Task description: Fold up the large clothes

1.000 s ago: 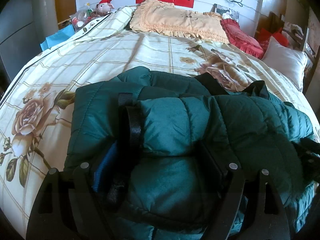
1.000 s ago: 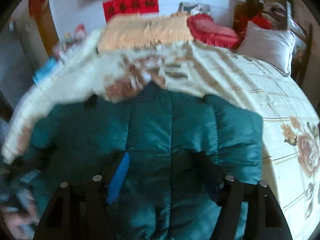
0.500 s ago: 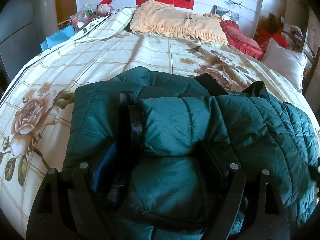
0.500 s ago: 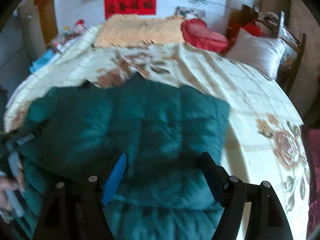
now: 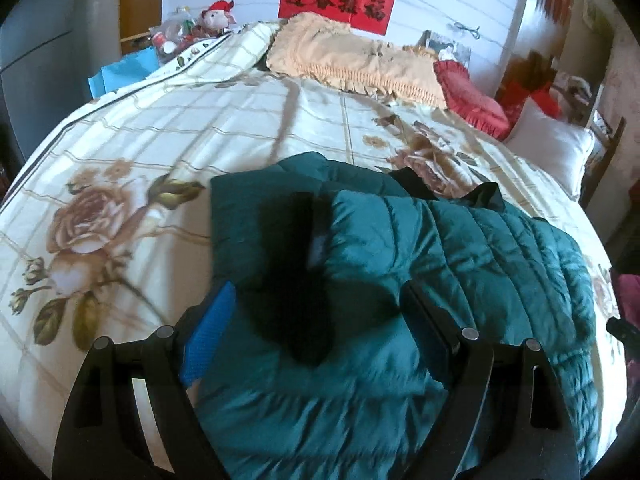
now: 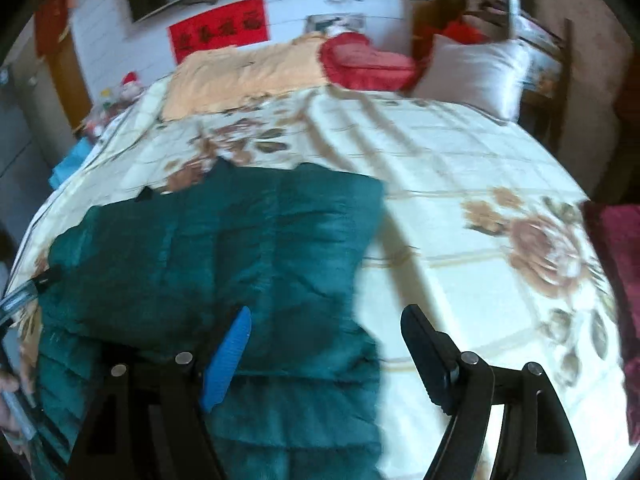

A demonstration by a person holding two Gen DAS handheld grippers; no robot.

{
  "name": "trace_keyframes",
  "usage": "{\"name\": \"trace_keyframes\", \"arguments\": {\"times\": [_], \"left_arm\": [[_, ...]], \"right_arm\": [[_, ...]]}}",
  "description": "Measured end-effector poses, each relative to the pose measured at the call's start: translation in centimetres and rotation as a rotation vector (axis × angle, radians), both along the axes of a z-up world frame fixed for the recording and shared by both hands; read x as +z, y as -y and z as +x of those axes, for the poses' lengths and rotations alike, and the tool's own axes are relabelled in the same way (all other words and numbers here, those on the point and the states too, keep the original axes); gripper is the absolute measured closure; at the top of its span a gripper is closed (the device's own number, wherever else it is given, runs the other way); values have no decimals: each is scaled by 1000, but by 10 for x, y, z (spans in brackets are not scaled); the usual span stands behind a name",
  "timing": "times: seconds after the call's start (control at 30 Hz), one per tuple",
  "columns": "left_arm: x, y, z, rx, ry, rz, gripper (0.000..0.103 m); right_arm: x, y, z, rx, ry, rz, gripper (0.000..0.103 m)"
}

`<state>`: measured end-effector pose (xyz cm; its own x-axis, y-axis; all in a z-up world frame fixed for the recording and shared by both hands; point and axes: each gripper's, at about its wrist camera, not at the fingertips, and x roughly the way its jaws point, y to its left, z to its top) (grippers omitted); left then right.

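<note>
A: Item one, left hand-held gripper (image 5: pixel 316 332)?
B: Low over the bed, pointing toward 12 o'clock; jaws spread wide, straddling the folded teal puffer jacket (image 5: pixel 400 280), nothing pinched.

A: Item two, right hand-held gripper (image 6: pixel 326 344)?
B: Jaws likewise apart. Blue-padded finger (image 6: pixel 228 360) over the jacket (image 6: pixel 224 256); the other finger over bare floral bedspread (image 6: pixel 460 184).

A: Jacket location?
B: On the bedspread (image 5: pixel 132 168), near edge, at 6 o'clock.

A: Seen only from the left?
B: Black sleeve strap (image 5: pixel 310 236) across the top fold; plush toy (image 5: pixel 218 14) at 11 o'clock.

A: Only from the right?
B: Jacket's right edge, and a maroon cloth (image 6: pixel 616 280) at 3 o'clock. Blurred.
</note>
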<state>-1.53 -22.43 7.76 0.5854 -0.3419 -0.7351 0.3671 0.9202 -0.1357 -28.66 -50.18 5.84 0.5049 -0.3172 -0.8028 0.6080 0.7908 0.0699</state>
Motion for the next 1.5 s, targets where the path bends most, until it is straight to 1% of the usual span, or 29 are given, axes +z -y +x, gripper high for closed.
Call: {"name": "trace_keyframes", "arguments": {"times": [0.13, 0.27, 0.37, 0.5, 0.67, 0.73, 1.0, 1.2, 1.5], "left_arm": [[1, -21, -19, -5, 7, 18, 18], [-3, -34, -34, 4, -5, 32, 18], [-4, -40, -44, 9, -25, 19, 18], [-4, -43, -59, 17, -25, 5, 18], [-7, -42, -74, 6, -22, 21, 18], [-7, -42, -81, 2, -9, 34, 18], [-6, -46, -101, -2, 15, 41, 18], [-5, -50, -113, 1, 27, 42, 18], [-8, -60, -131, -5, 24, 49, 18]], "right_arm": [[1, 5, -20, -31, 0, 14, 28], [-2, -4, -28, -20, -2, 14, 28], [-2, -17, -27, 2, 2, 18, 28], [-2, -33, -23, 35, 14, 24, 28], [-6, -52, -19, 74, 13, 39, 28], [-8, -57, -20, 80, 11, 45, 28], [-11, -70, -34, 91, 13, 48, 28], [-15, -76, -44, 101, -2, 59, 27], [-16, -84, -67, 95, -5, 65, 26]]}}
